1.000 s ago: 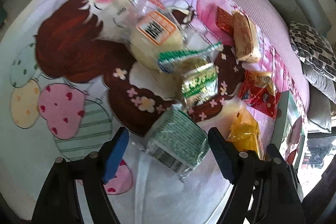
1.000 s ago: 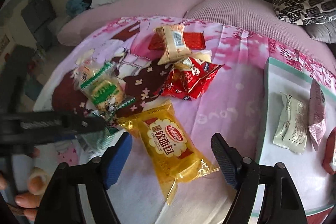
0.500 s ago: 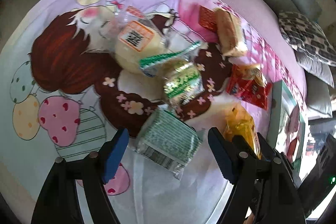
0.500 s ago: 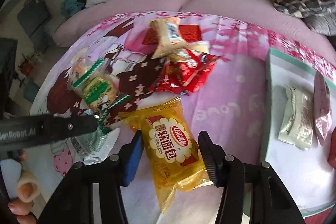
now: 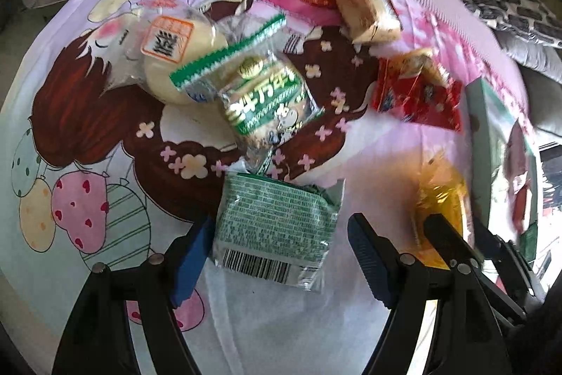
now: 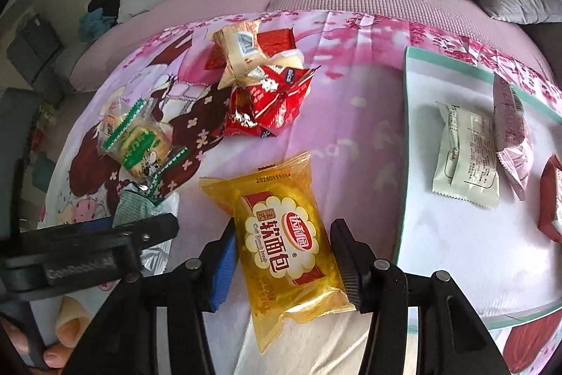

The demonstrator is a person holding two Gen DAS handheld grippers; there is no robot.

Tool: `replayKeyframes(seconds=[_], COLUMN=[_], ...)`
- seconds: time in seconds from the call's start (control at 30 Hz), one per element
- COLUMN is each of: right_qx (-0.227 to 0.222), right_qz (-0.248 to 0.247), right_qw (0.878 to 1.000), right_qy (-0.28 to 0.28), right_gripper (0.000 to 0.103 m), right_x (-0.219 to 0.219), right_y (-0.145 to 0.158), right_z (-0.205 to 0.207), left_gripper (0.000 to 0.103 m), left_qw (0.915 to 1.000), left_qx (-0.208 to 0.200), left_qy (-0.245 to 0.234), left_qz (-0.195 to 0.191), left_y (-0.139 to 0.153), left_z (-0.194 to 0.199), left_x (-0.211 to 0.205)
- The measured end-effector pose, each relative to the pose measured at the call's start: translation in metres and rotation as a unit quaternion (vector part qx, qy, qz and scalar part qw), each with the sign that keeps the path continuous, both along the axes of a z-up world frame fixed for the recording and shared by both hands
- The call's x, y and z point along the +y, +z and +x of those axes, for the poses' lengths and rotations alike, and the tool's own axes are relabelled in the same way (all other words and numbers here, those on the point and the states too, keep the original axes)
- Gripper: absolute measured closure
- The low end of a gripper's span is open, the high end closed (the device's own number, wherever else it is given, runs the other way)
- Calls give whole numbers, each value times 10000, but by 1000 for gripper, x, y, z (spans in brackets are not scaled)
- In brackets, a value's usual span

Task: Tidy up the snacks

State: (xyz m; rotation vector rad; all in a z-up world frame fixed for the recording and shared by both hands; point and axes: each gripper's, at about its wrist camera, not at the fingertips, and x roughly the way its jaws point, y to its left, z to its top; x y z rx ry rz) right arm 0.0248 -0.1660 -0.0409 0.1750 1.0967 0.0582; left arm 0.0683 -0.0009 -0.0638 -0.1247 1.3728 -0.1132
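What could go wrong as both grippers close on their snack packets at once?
The right gripper straddles the slippery yellow bread packet; squeezing could crush the soft bread or let it slide out. The left gripper works close beside it around the green packet, so the two could collide.

1. A cartoon-print pink bedsheet (image 6: 351, 115) covers the surface and carries everything.
2. The yellow bread packet (image 6: 284, 241) lies near its front edge.
3. A white tray (image 6: 456, 245) sits to the right of the yellow packet.
4. Red snack packets (image 6: 270, 104) lie behind the yellow packet.
5. A green-printed packet (image 5: 277, 227) lies to its left, barcode side up.
6. A green-and-clear cookie packet (image 5: 263, 101) lies behind the green-printed one, overlapping a round pale bun (image 5: 175, 58).
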Motion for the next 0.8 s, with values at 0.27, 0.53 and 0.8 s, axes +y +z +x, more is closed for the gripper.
replayKeyframes(seconds=[0.27, 0.53, 0.8], right_qx=[120, 186, 227], right_qz=[-63, -218, -603], right_qw=[9999, 9995, 9976], right_qy=[84, 154, 269], right_gripper=[49, 49, 49], right_x=[5, 10, 22], right_y=[-8, -12, -15], right_z=[3, 4, 4], left_gripper=[35, 38, 38], left_qw=[9998, 9996, 9995], left_qx=[-103, -144, -143], left_qy=[172, 179, 201], left_qz=[91, 156, 220], left_y=[-3, -1, -2], left_z=[4, 5, 6], left_x=[-2, 4, -3])
